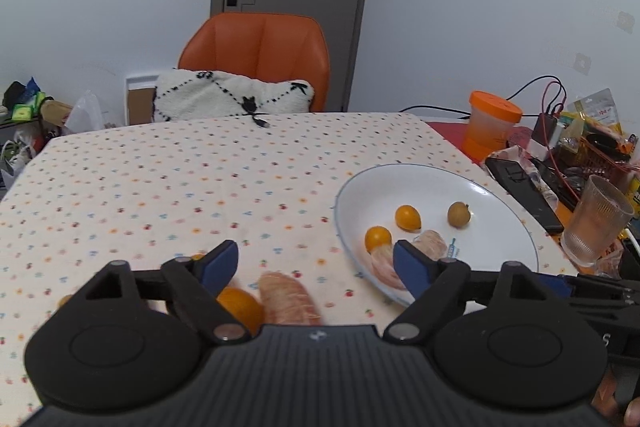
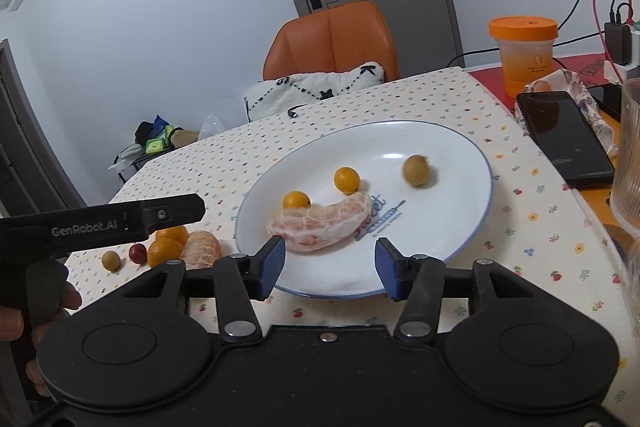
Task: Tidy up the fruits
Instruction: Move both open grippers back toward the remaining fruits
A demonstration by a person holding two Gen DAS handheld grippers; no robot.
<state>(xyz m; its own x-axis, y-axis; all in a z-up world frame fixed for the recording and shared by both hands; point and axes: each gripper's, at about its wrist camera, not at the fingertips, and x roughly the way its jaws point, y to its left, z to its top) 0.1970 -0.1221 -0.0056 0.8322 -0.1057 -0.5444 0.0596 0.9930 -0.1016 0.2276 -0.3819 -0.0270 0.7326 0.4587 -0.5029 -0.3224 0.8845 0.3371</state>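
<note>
Fruit sorting: both tongs released over the bench.

We held the left tongs (image 1: 316, 269) spread wide and gripping nothing, with a peeled citrus segment (image 1: 290, 297) lying on the bench (image 1: 160, 187) between their fingers and a small orange fruit (image 1: 240, 307) just beside the left finger. We held the right tongs (image 2: 330, 269) likewise spread and empty, at the near rim of the white plate (image 2: 440, 155). Just ahead of them on the plate lay a long peeled segment (image 2: 324, 223), with two small orange fruits (image 2: 347, 179) and a brownish-green fruit (image 2: 416, 169) beyond it. To their left, off the plate, a small cluster of loose fruits (image 2: 168, 251) rested on the bench.
</note>
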